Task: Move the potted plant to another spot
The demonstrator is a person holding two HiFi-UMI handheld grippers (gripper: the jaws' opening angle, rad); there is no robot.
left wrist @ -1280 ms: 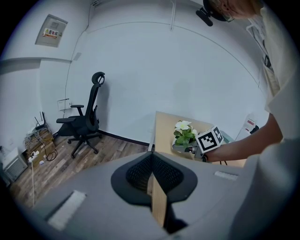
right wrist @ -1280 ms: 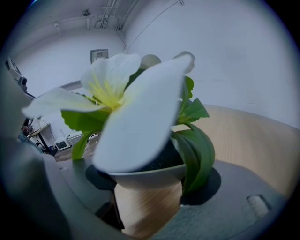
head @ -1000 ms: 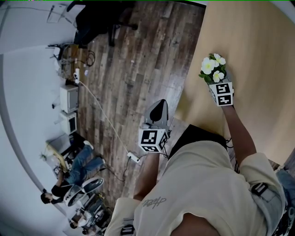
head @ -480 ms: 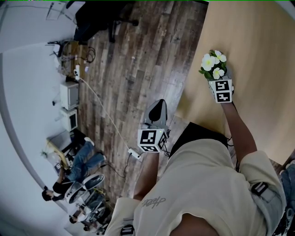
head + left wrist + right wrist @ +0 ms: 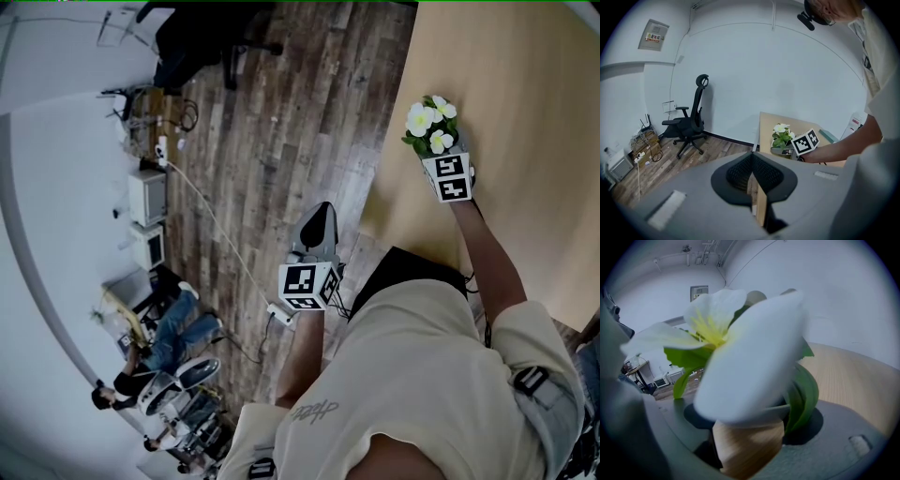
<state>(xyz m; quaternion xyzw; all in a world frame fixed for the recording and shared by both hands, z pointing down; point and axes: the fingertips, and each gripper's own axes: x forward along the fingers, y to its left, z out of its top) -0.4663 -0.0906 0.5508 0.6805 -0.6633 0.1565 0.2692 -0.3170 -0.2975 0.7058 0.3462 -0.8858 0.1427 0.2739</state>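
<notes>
Evidently we were letting go: the right gripper (image 5: 434,157) had just been opening its jaws, with the potted plant (image 5: 427,127) between them on the table (image 5: 525,103), and they seemed clear of its pot (image 5: 754,414). We judged a straight, level retreat best, lest a jaw snag the leaves (image 5: 804,394). The pot held white flowers (image 5: 740,343). The left gripper (image 5: 751,173), well leftward off the table, was closed on nothing.

Potted plant (image 5: 782,136) on wooden table (image 5: 765,129)
</notes>
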